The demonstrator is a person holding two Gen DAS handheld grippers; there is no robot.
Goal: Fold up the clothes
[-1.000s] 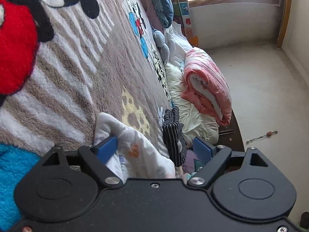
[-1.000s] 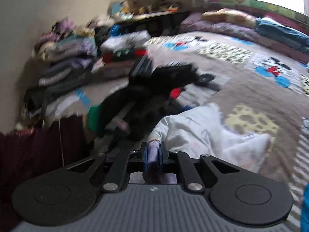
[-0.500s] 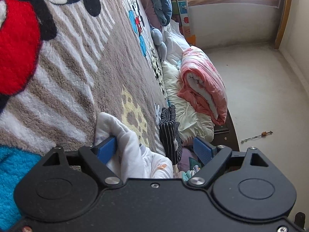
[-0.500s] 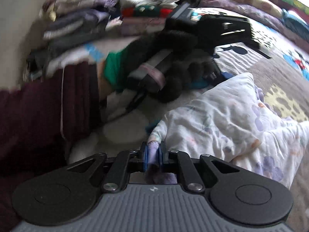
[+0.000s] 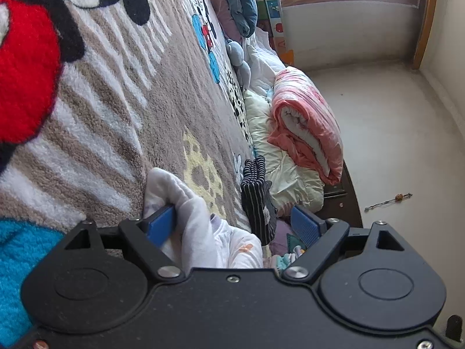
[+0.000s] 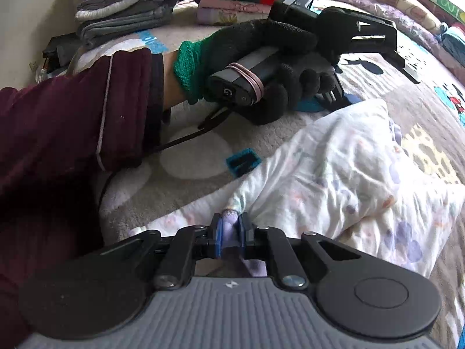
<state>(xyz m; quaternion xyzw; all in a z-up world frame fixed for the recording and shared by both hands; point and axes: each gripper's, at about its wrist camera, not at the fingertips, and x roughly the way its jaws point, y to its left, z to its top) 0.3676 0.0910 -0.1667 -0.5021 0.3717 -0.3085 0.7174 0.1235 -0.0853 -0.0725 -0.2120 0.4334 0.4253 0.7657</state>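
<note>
I have the cartoon-print blanket (image 5: 116,122) spread over the bed as my landmark — everything I handle lies on it. On the blanket, toward its near edge, sits the white printed garment (image 6: 348,174), bunched into a rumpled heap with pale purple and orange figures on it. Beyond the garment, at the blanket's far side, stand the stacks of folded clothes (image 6: 125,5). Off the blanket's edge, a pink rolled quilt (image 5: 305,122) lies beside a striped dark sock (image 5: 257,197).

My left tongs (image 5: 235,224) stand wide apart; one blue pad touches a fold of the garment, the other is clear of it, so nothing is clamped. I see my gloved left hand (image 6: 261,58) gripping their handle above the blanket.

My right tongs (image 6: 231,234) are nearly closed on a lilac edge of the garment — the jaws are opening, the cloth still between the pads.
</note>
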